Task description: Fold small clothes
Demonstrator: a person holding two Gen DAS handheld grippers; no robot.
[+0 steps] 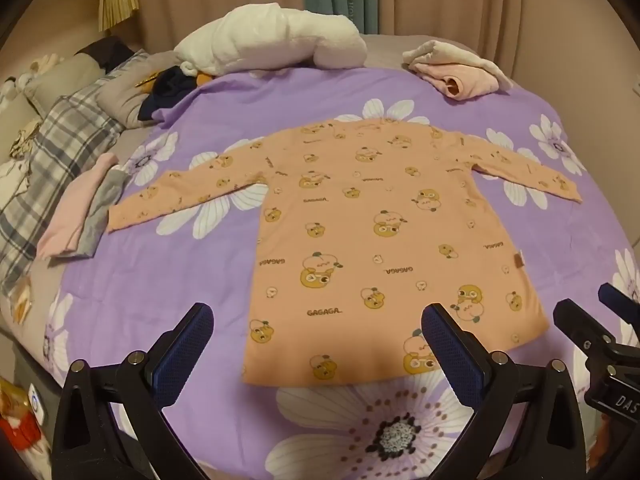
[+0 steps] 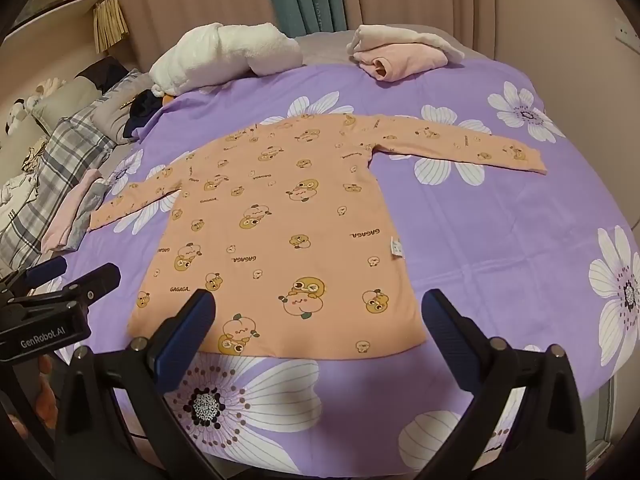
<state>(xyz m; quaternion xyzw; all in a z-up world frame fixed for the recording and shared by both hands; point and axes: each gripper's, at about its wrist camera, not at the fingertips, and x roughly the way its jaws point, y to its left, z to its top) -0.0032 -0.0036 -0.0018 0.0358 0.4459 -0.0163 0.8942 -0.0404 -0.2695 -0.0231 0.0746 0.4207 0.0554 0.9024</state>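
Item: peach-orange long-sleeved child's top printed with cartoon fruit figures, laid flat on the purple bedspread with large white flowers, both sleeves spread outward and the hem nearest the cameras; this layout likely serves to expose sleeves and side seams for a first fold, which is not yet begun. Left gripper: blue-padded fingers spread wide, nothing between them, hovering above the hem's left part. Right gripper: fingers equally wide, empty, poised over the hem's right part, angled downward toward the cloth. Background stock: a fluffy white rolled blanket and a folded pink-and-cream garment at the bed's far edge, apparently set clear of the working area; a pink and grey folded piece just beside the left cuff; plaid bedding further left.
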